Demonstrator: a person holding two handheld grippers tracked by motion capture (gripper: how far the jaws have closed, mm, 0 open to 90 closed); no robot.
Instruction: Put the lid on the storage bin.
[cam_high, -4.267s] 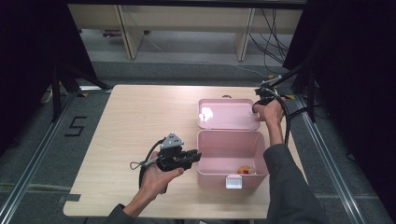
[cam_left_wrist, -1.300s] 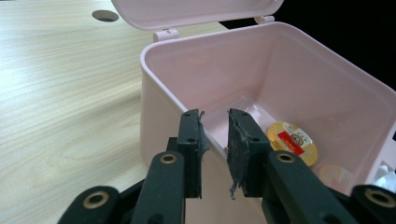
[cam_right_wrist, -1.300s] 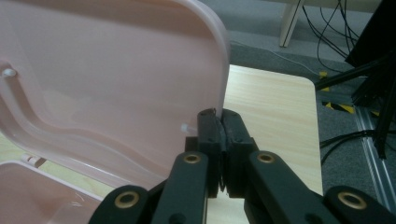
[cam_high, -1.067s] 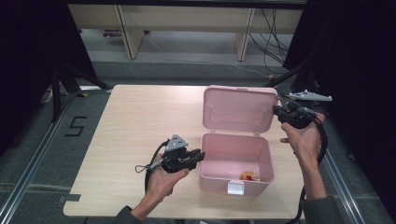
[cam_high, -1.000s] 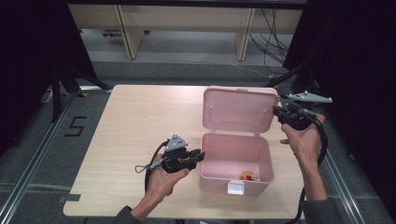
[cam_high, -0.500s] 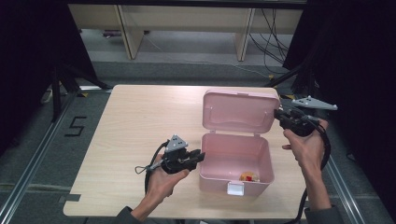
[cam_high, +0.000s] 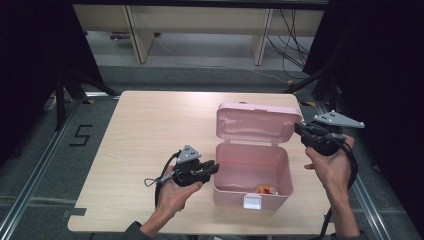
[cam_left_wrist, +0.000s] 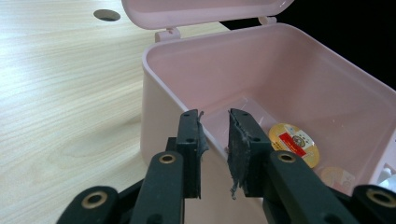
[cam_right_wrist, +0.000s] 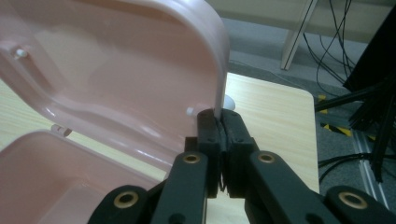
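Note:
A pink plastic box (cam_high: 235, 194) stands open on the wooden table, its lid (cam_high: 255, 122) raised on the back hinges. My left gripper (cam_high: 214, 167) is shut on the box's left wall; in the left gripper view its jaws (cam_left_wrist: 214, 126) straddle the rim (cam_left_wrist: 177, 46), one outside and one inside. A round gold item with a red label (cam_left_wrist: 293, 142) lies on the box floor (cam_high: 265, 189). My right gripper (cam_high: 298, 128) is shut on the lid's right edge; the right gripper view shows the jaws (cam_right_wrist: 219, 121) pinching the lid's rim (cam_right_wrist: 219, 56).
A white latch (cam_high: 252, 201) sits on the box's front wall, near the table's front edge. A round cable hole (cam_left_wrist: 106, 15) lies in the table beyond the box. Bare tabletop (cam_high: 150, 125) stretches to the left. Cables (cam_high: 295, 45) lie on the floor behind.
Four seconds ago the lid lay flat behind the box; it now stands raised. Over the last second my right gripper drifted slightly right and nearer with the lid's edge. The left gripper stayed put.

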